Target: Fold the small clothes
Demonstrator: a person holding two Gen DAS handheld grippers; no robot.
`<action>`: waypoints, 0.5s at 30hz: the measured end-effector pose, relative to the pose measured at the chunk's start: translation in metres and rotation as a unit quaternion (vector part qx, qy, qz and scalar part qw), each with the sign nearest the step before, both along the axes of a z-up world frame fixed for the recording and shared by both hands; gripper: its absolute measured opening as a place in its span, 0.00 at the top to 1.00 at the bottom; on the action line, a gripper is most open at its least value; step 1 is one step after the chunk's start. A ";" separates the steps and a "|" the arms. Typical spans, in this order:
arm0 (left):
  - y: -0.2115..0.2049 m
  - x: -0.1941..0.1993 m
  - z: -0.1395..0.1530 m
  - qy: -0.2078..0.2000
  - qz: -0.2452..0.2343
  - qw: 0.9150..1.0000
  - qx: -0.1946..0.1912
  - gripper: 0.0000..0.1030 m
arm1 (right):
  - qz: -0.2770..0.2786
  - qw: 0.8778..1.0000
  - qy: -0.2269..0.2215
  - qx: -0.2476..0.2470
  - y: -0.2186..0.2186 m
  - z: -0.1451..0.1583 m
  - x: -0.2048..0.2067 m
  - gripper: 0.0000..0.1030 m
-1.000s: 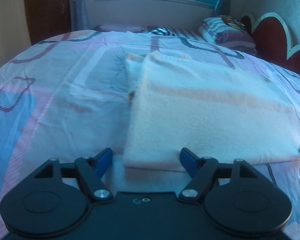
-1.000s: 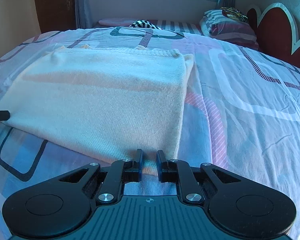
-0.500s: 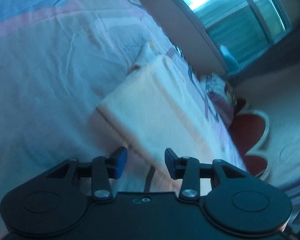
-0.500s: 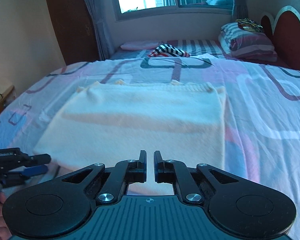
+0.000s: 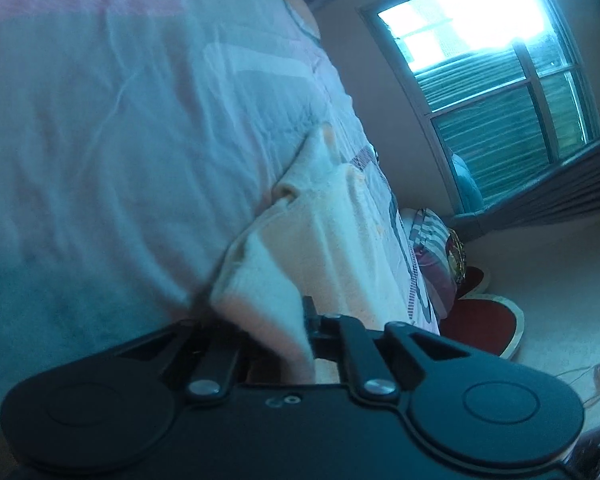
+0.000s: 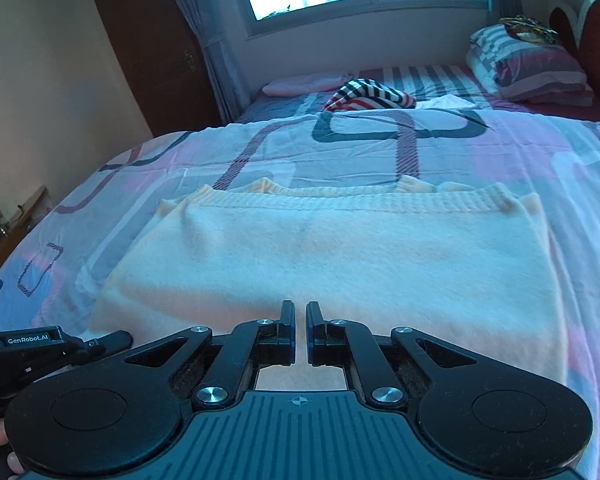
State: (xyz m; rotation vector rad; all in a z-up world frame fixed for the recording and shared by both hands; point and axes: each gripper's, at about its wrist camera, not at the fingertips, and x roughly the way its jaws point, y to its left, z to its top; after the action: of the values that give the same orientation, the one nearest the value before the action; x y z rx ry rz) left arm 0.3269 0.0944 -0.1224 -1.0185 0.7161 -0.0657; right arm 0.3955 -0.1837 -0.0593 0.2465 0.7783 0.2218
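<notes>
I see the bed [image 6: 500,168] under a patterned sheet; on it lie a folded cream sweater [image 6: 340,256], a striped garment [image 6: 370,96] and pillows [image 6: 532,64].

Tilted view across a bed with a pale pink and blue patterned bedsheet [image 5: 112,128]. Left gripper [image 5: 284,336] clamped on the near corner of a cream knitted garment [image 5: 324,240], the fabric bunched and pulled up between the jaws. Beyond the gripper, the rest of the garment lying flat on the bedsheet, with a folded edge raised beside it. Past the garment's far end, a striped pillow [image 5: 436,248] against a red headboard [image 5: 484,324]. Above the pillow, a bright window [image 5: 496,92] with a grey curtain [image 5: 560,192] beside it.
</notes>
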 end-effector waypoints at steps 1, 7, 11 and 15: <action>-0.001 -0.004 0.004 -0.015 0.003 1.000 -0.001 0.95 | 0.004 1.000 -0.002 0.000 0.002 -0.001 0.003 0.96; -0.003 -0.023 0.013 -0.051 0.004 0.998 0.040 0.93 | 0.021 0.999 0.023 -0.013 0.009 -0.022 0.015 0.98; 0.008 -0.019 0.003 -0.027 0.041 0.999 0.001 0.77 | 0.020 1.000 0.016 -0.014 0.008 -0.021 0.013 0.98; 0.011 -0.012 0.006 -0.023 0.045 0.999 0.009 0.84 | 0.021 1.000 0.014 -0.002 0.008 -0.022 0.015 0.98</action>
State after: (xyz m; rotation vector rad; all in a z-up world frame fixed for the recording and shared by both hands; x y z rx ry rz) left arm 0.3146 0.1056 -0.1168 -1.0286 0.6274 -0.0048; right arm 0.4108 -0.1752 -0.0815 0.2299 0.8121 0.2563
